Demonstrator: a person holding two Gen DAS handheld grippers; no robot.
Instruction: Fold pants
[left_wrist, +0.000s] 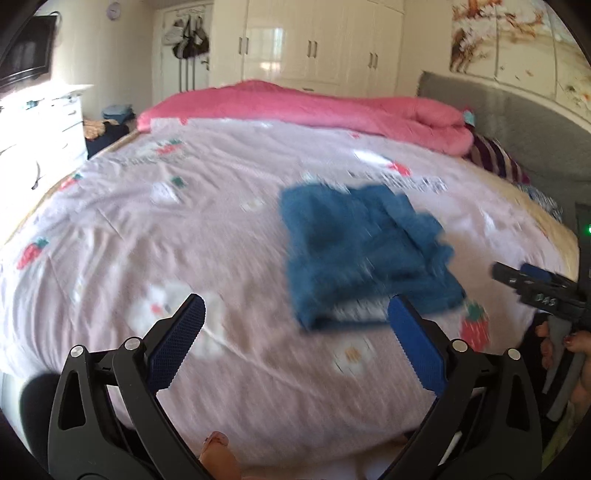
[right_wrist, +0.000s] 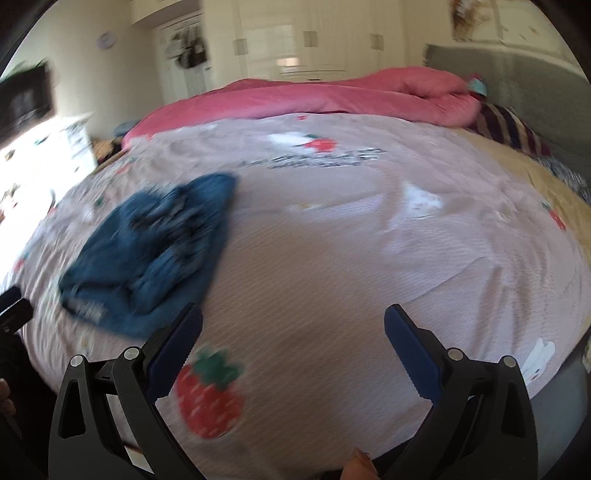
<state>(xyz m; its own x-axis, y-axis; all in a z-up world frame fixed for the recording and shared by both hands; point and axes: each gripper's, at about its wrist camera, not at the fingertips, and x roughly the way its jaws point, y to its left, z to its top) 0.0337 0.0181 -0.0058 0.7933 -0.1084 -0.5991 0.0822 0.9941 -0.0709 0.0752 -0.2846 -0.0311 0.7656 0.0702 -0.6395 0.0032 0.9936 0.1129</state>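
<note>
Blue pants (left_wrist: 365, 254) folded into a compact bundle on the pink sheet (left_wrist: 184, 229), blurred in both views, lying at about one o'clock from the left gripper (left_wrist: 295, 332) and at about ten o'clock from the right gripper (right_wrist: 293, 338). Left gripper spread wide, nothing between its blue pads (left_wrist: 181, 343), poised above bare sheet just short of the bundle's near edge; a pale strip along that near edge (label or lining, too smeared to tell). Right gripper likewise gaping and empty, above a printed strawberry (right_wrist: 208, 398) at roughly seven o'clock between its fingers, the bundle's near corner just beside its left finger in the view, contact impossible to judge. In the left wrist view, right gripper (left_wrist: 543, 291) visible at three o'clock near the frame edge, with a hand (left_wrist: 576, 354) on its handle below. In the right wrist view, a dark piece of the left gripper (right_wrist: 14, 306) at nine o'clock. Pink quilt (left_wrist: 314, 110) heaped along the far side of the bed at twelve o'clock, grey headboard (left_wrist: 517, 114) at two o'clock, a striped pillow (left_wrist: 495, 158) beneath it. Cream wardrobe doors (left_wrist: 314, 40) behind the bed, a white dresser (left_wrist: 44, 129) at ten o'clock, bags on hooks (left_wrist: 190, 40) at eleven o'clock.
</note>
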